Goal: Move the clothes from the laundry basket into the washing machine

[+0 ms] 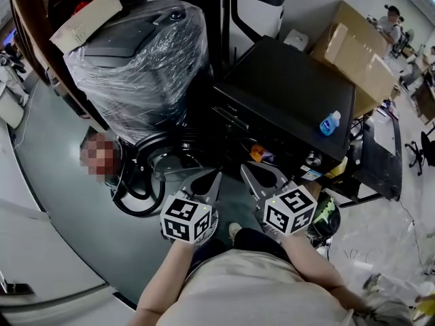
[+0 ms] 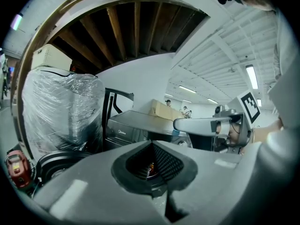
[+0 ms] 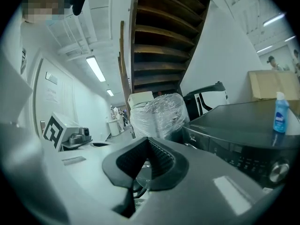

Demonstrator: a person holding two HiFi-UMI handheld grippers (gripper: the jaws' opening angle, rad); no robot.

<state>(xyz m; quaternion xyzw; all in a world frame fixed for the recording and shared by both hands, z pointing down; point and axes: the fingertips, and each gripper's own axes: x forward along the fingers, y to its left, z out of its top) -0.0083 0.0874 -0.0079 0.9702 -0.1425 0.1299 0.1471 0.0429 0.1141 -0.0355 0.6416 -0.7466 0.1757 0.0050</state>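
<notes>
Left gripper point(image 2: 152, 144) fingers together, holding nothing, right gripper point(image 3: 149, 139) fingers together, holding nothing, washing machine point(image 1: 285, 100) ahead

1. Two grippers: the left gripper point(image 1: 216, 175) and the right gripper point(image 1: 246, 167), each carrying one marker cube.
2. One dark washing machine point(image 1: 292, 94).
3. One blue bottle point(image 1: 329, 123), standing on the machine's top.
4. One plastic-wrapped appliance point(image 1: 136, 60).
5. One large cardboard box point(image 1: 360, 53) behind the machine.
</notes>
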